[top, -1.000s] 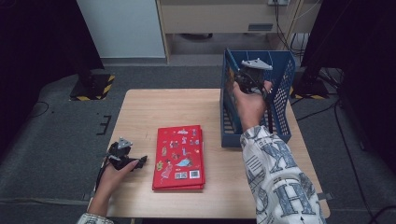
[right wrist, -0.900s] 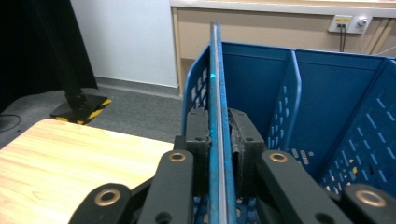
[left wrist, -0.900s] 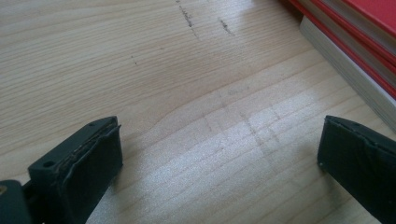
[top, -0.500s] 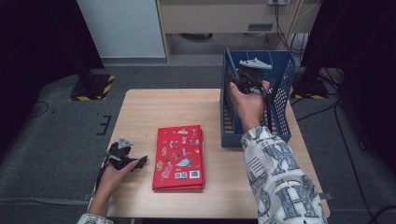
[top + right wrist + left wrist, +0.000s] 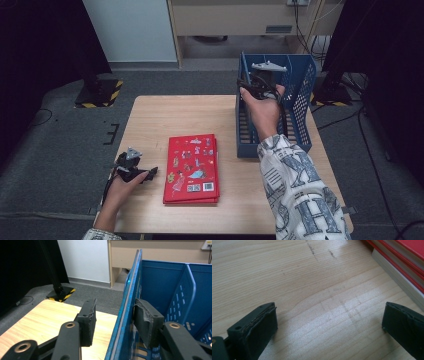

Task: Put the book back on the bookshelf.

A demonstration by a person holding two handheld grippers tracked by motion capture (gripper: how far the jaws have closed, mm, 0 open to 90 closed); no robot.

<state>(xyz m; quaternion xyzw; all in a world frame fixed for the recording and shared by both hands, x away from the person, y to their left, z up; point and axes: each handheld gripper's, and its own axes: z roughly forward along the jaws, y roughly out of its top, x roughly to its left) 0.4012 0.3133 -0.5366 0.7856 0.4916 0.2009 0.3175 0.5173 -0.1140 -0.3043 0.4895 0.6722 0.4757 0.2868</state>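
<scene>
Straddling the blue rack's wall [image 5: 127, 310], right gripper [image 5: 116, 320] fingers have just been opening.

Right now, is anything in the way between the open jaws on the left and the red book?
Nothing visible. The left gripper rests open on the table, and only bare wood lies between it and the red book beside it. The right gripper, also open, straddles the wall of the blue rack.
</scene>
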